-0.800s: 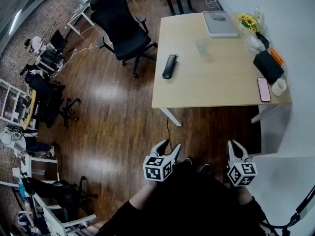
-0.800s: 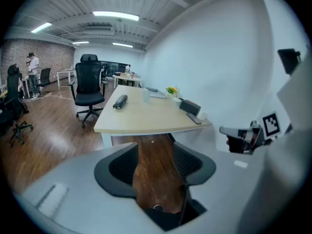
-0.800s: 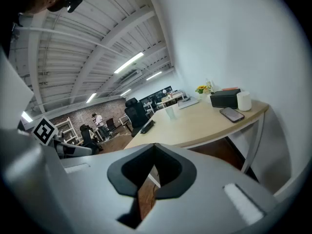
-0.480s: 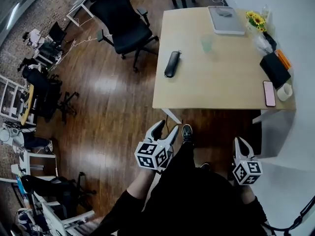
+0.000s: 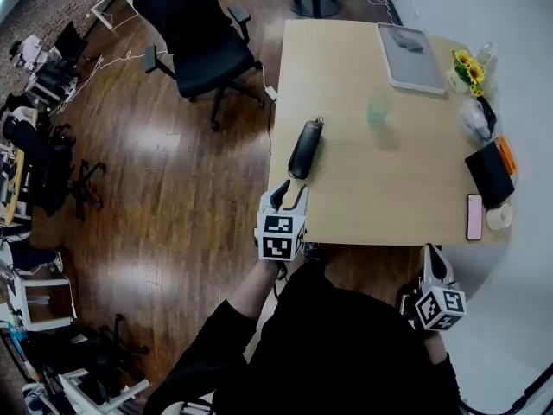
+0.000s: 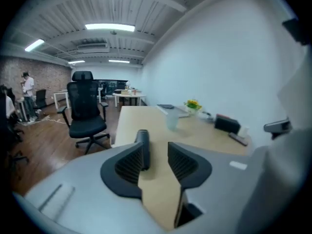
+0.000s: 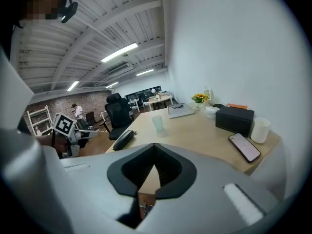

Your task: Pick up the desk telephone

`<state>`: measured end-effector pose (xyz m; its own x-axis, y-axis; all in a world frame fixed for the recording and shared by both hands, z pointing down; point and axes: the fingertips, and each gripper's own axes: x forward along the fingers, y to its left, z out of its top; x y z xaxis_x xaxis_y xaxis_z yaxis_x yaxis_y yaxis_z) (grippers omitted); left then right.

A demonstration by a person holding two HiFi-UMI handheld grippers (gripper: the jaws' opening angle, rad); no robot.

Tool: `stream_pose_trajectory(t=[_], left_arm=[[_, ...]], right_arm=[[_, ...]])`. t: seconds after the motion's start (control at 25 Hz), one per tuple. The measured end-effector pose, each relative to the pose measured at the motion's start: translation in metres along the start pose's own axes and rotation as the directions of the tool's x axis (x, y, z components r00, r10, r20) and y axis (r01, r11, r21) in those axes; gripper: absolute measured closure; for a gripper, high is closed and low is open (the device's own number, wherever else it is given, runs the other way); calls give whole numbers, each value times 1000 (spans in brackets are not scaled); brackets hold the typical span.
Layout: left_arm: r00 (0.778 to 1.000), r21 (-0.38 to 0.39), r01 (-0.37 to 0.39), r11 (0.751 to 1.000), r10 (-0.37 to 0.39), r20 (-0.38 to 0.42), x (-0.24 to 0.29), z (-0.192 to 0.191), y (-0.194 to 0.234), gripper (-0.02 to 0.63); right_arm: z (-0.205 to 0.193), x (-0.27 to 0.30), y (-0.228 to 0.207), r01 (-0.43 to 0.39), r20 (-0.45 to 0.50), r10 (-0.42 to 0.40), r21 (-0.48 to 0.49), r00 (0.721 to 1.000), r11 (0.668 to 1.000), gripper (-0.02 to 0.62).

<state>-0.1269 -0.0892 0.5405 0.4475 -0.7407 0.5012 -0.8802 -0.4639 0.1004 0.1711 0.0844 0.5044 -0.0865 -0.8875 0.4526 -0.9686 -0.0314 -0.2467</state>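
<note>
The desk telephone is a black handset (image 5: pixel 304 149) lying on the light wooden table (image 5: pixel 346 206) near its left edge. My left gripper (image 5: pixel 289 195) hovers over the table's near left corner, just short of the handset's near end. In the left gripper view its jaws (image 6: pixel 156 152) stand a little apart with bare tabletop between them, and the handset (image 6: pixel 142 140) shows just past the left jaw. My right gripper (image 5: pixel 435 262) hangs below the table's front edge at the right. Its jaws (image 7: pixel 155 149) meet at the tips around nothing. The handset (image 7: pixel 123 139) lies far to its left.
A pale glass (image 5: pixel 378 111) stands mid-table, with a grey laptop (image 5: pixel 410 44) and yellow flowers (image 5: pixel 471 66) at the far end. A black box (image 5: pixel 490 173), a smartphone (image 5: pixel 474 217) and a white cup (image 5: pixel 498 218) sit by the right edge. A black office chair (image 5: pixel 194 41) stands left of the table.
The person has stepped up to the table. My left gripper has gone forward from over the floor to the table's near left corner by the handset. My right gripper stays low.
</note>
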Motion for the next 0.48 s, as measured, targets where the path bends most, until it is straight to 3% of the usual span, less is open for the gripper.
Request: stream_pose_trajectory(t=[0.08,0.16,0.24,0.36,0.48], left_arm=[[999,-6,-26,1000,26,-42,34,4,28,476],[993,-52,56,997,-61,-103,67,2,34,434],[976,-58,113,992,-122,-180,99,-4,38,351],[951,-20,119,993,-120,-284,144,-18,49,331],[912,-53,153,987,-162,-376,171,-30,46,331]], right_arm=[[19,24,12,9,-9,-9,-15,1000,1000,594],[34,43,25,5,-18,-5,-29,1000,1000,594],[42,61,38,-8,-36,7,-38,999,999,594],[44,83,44,-16,-67,14,-36,998,999,594],[46,98,39,-21,-84,19,-23,996,999,594]])
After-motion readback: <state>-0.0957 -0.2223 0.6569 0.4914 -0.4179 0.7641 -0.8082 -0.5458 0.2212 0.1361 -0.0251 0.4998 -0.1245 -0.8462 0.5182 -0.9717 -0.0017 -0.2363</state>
